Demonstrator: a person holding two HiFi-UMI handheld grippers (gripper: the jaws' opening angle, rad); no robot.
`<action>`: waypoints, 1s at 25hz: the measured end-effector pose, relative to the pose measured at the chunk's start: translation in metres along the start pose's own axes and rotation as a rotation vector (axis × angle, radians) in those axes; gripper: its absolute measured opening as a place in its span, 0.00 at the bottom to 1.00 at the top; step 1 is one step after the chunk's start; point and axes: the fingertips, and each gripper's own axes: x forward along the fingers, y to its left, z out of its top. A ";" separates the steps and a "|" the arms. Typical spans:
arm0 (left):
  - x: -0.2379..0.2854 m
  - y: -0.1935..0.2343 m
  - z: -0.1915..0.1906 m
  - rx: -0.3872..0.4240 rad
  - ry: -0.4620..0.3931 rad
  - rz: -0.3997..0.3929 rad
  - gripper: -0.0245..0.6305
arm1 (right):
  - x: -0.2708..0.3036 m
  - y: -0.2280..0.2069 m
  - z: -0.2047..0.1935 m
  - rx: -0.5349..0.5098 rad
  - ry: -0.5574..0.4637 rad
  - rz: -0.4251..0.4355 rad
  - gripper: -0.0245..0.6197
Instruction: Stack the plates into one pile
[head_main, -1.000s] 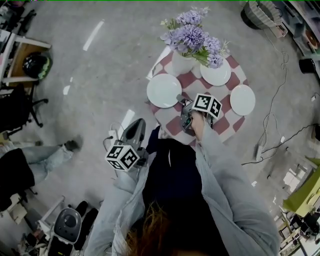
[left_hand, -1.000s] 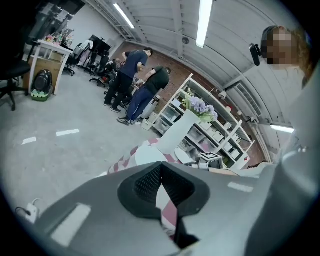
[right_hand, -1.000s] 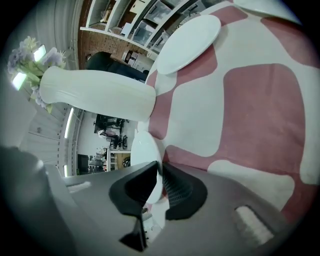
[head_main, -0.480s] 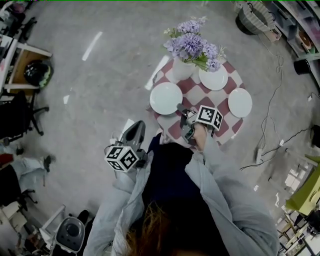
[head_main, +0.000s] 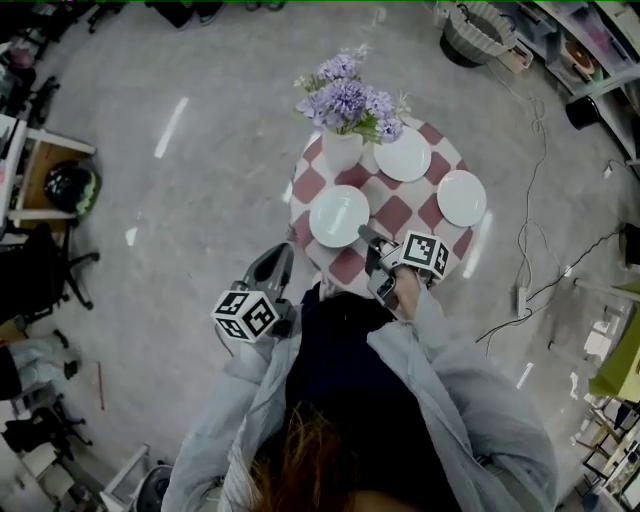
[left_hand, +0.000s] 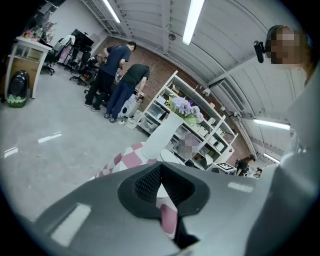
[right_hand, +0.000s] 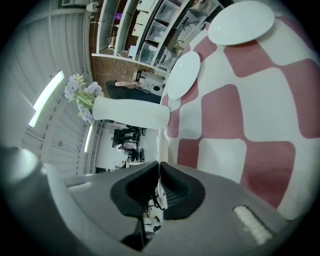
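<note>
right gripper (head_main: 366, 236) jaws clamped on the near rim of a round white plate (head_main: 338, 214), at 7 o'clock on the round red-and-white checked table (head_main: 395, 215). two more white plates lie at 12 o'clock (head_main: 403, 155) and 3 o'clock (head_main: 461, 197). left gripper (head_main: 281, 250) jaws together, empty, off the table at 8 o'clock.

No word, number or brand can be read anywhere. The left white marker cube (head_main: 245, 314) and the right one (head_main: 424, 254) bear only black square patterns, and the distant white shelves (left_hand: 160, 107) are too small to read.
</note>
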 end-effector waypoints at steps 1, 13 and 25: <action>0.004 -0.002 0.001 0.008 0.008 -0.012 0.05 | -0.007 -0.001 0.002 0.007 -0.014 0.001 0.07; 0.064 -0.038 0.003 0.090 0.107 -0.163 0.05 | -0.090 -0.010 0.029 0.052 -0.202 0.043 0.07; 0.070 -0.055 -0.009 0.105 0.154 -0.191 0.05 | -0.114 -0.005 0.098 0.102 -0.389 0.110 0.07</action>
